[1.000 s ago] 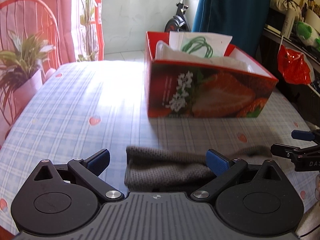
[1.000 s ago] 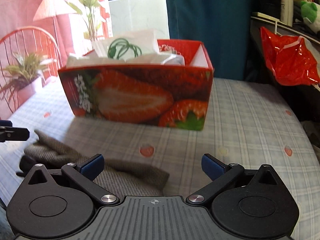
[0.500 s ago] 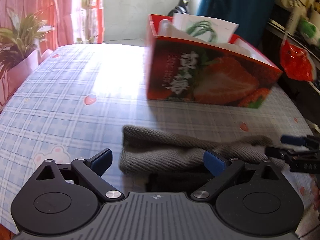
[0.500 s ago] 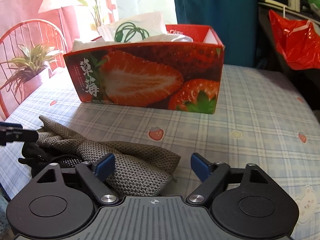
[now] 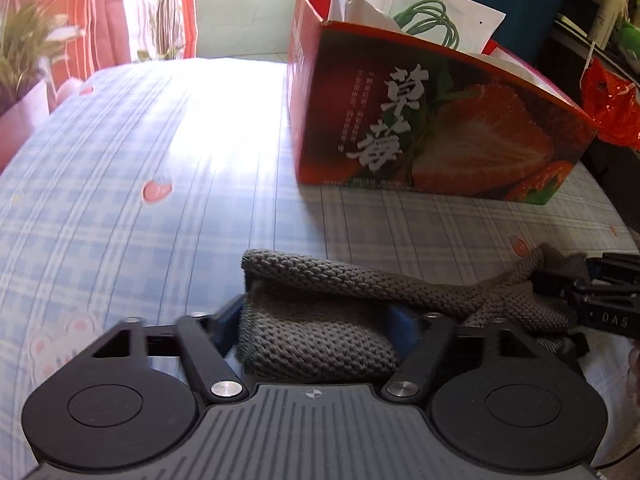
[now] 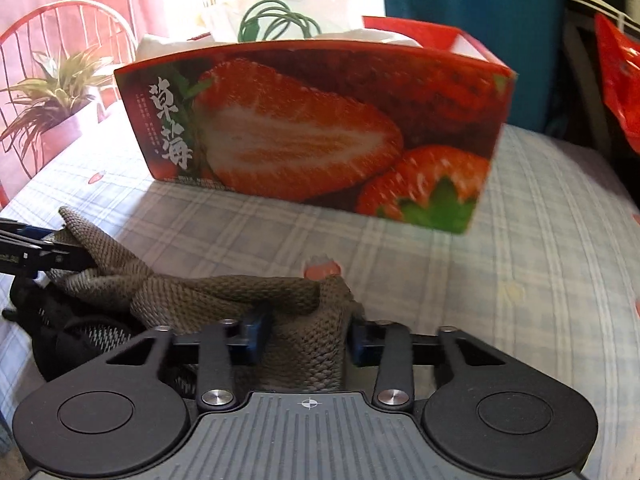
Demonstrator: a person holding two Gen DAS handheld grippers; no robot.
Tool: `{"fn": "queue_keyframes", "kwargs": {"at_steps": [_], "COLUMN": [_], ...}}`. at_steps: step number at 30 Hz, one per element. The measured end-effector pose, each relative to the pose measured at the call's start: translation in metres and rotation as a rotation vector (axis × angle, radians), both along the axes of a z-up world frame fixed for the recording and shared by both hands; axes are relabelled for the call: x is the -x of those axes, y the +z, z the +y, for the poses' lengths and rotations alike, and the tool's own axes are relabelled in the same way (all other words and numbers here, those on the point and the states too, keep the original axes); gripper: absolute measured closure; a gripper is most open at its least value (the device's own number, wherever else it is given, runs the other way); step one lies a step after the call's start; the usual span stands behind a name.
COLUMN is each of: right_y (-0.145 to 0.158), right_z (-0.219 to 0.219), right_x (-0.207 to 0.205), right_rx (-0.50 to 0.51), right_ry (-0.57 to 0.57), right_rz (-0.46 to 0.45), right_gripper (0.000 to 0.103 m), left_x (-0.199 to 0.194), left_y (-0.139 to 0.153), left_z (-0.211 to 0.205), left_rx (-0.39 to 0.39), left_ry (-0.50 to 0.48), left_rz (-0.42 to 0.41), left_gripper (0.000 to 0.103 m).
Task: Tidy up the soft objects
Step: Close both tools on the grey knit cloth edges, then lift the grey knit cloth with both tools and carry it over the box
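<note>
Knit cloth (image 5: 320, 340) sits clamped between both tools (image 5: 316, 326) (image 6: 306, 338).

Coarse knitted cloth (image 5: 320, 340); glossy printed cardboard box (image 5: 440, 120).

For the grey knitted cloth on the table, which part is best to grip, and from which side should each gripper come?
Probably the two short ends of the grey knitted cloth, each gripper coming in low from the near edge of the table. It lies as a long, limp band, so one middle grip would let both ends sag. The left gripper and right gripper already clamp opposite ends.
</note>
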State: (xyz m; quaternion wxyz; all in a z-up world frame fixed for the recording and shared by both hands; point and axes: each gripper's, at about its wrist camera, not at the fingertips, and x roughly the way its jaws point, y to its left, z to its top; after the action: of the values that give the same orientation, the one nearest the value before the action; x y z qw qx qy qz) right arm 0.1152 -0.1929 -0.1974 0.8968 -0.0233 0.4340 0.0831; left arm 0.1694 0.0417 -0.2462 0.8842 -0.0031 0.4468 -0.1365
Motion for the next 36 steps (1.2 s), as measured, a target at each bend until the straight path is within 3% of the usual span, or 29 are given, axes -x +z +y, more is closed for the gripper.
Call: {"fn": "queue_keyframes", "kwargs": {"at_steps": [4,6,11,19,32,33,35,36], "right_y": [0.0,-0.001,-0.001,-0.002,-0.004,-0.004,-0.002,-0.001], "right_z": [0.002,-0.001,-0.007,-0.01,-0.008,-0.009,-0.009,-0.011], "right_x": [-0.019,-0.024,-0.023,-0.011,-0.005,-0.005,-0.007,-0.009], "right_rx": [0.03,0.024,0.002,-0.02,-0.012,-0.013,-0.018,-0.029], "right_ry": [0.003,-0.006,-0.009,-0.021,-0.015,-0.015,-0.019,-0.024], "right_rz": [-0.016,-0.021,-0.034,-0.076,-0.11,-0.107,-0.093,-0.083], "right_gripper": [0.08,0.08,0.081,0.08,0.08,0.08,0.081,0.089], "left_x": [-0.022,-0.029,-0.025,-0.021,-0.008,-0.009,-0.011,-0.012], "left_y": [0.001,0.0,-0.003,-0.007,-0.011,-0.011,-0.009,-0.006], "left_z": [0.0,-0.001,-0.011,-0.004,-0.001,-0.001,-0.001,-0.001], "left_rx": [0.028,0.035,-0.013,0.031,0.023,0.019,0.034,0.05], "left_ry": [0.014,0.018,-0.012,-0.01,-0.01,-0.012,-0.024,-0.026], "left_rz": [0.006,0.003,-0.04,-0.064,-0.096,-0.093,-0.078,-0.068], "left_gripper": [0.062,0.066,0.066,0.066,0.065,0.066,0.079,0.082]}}
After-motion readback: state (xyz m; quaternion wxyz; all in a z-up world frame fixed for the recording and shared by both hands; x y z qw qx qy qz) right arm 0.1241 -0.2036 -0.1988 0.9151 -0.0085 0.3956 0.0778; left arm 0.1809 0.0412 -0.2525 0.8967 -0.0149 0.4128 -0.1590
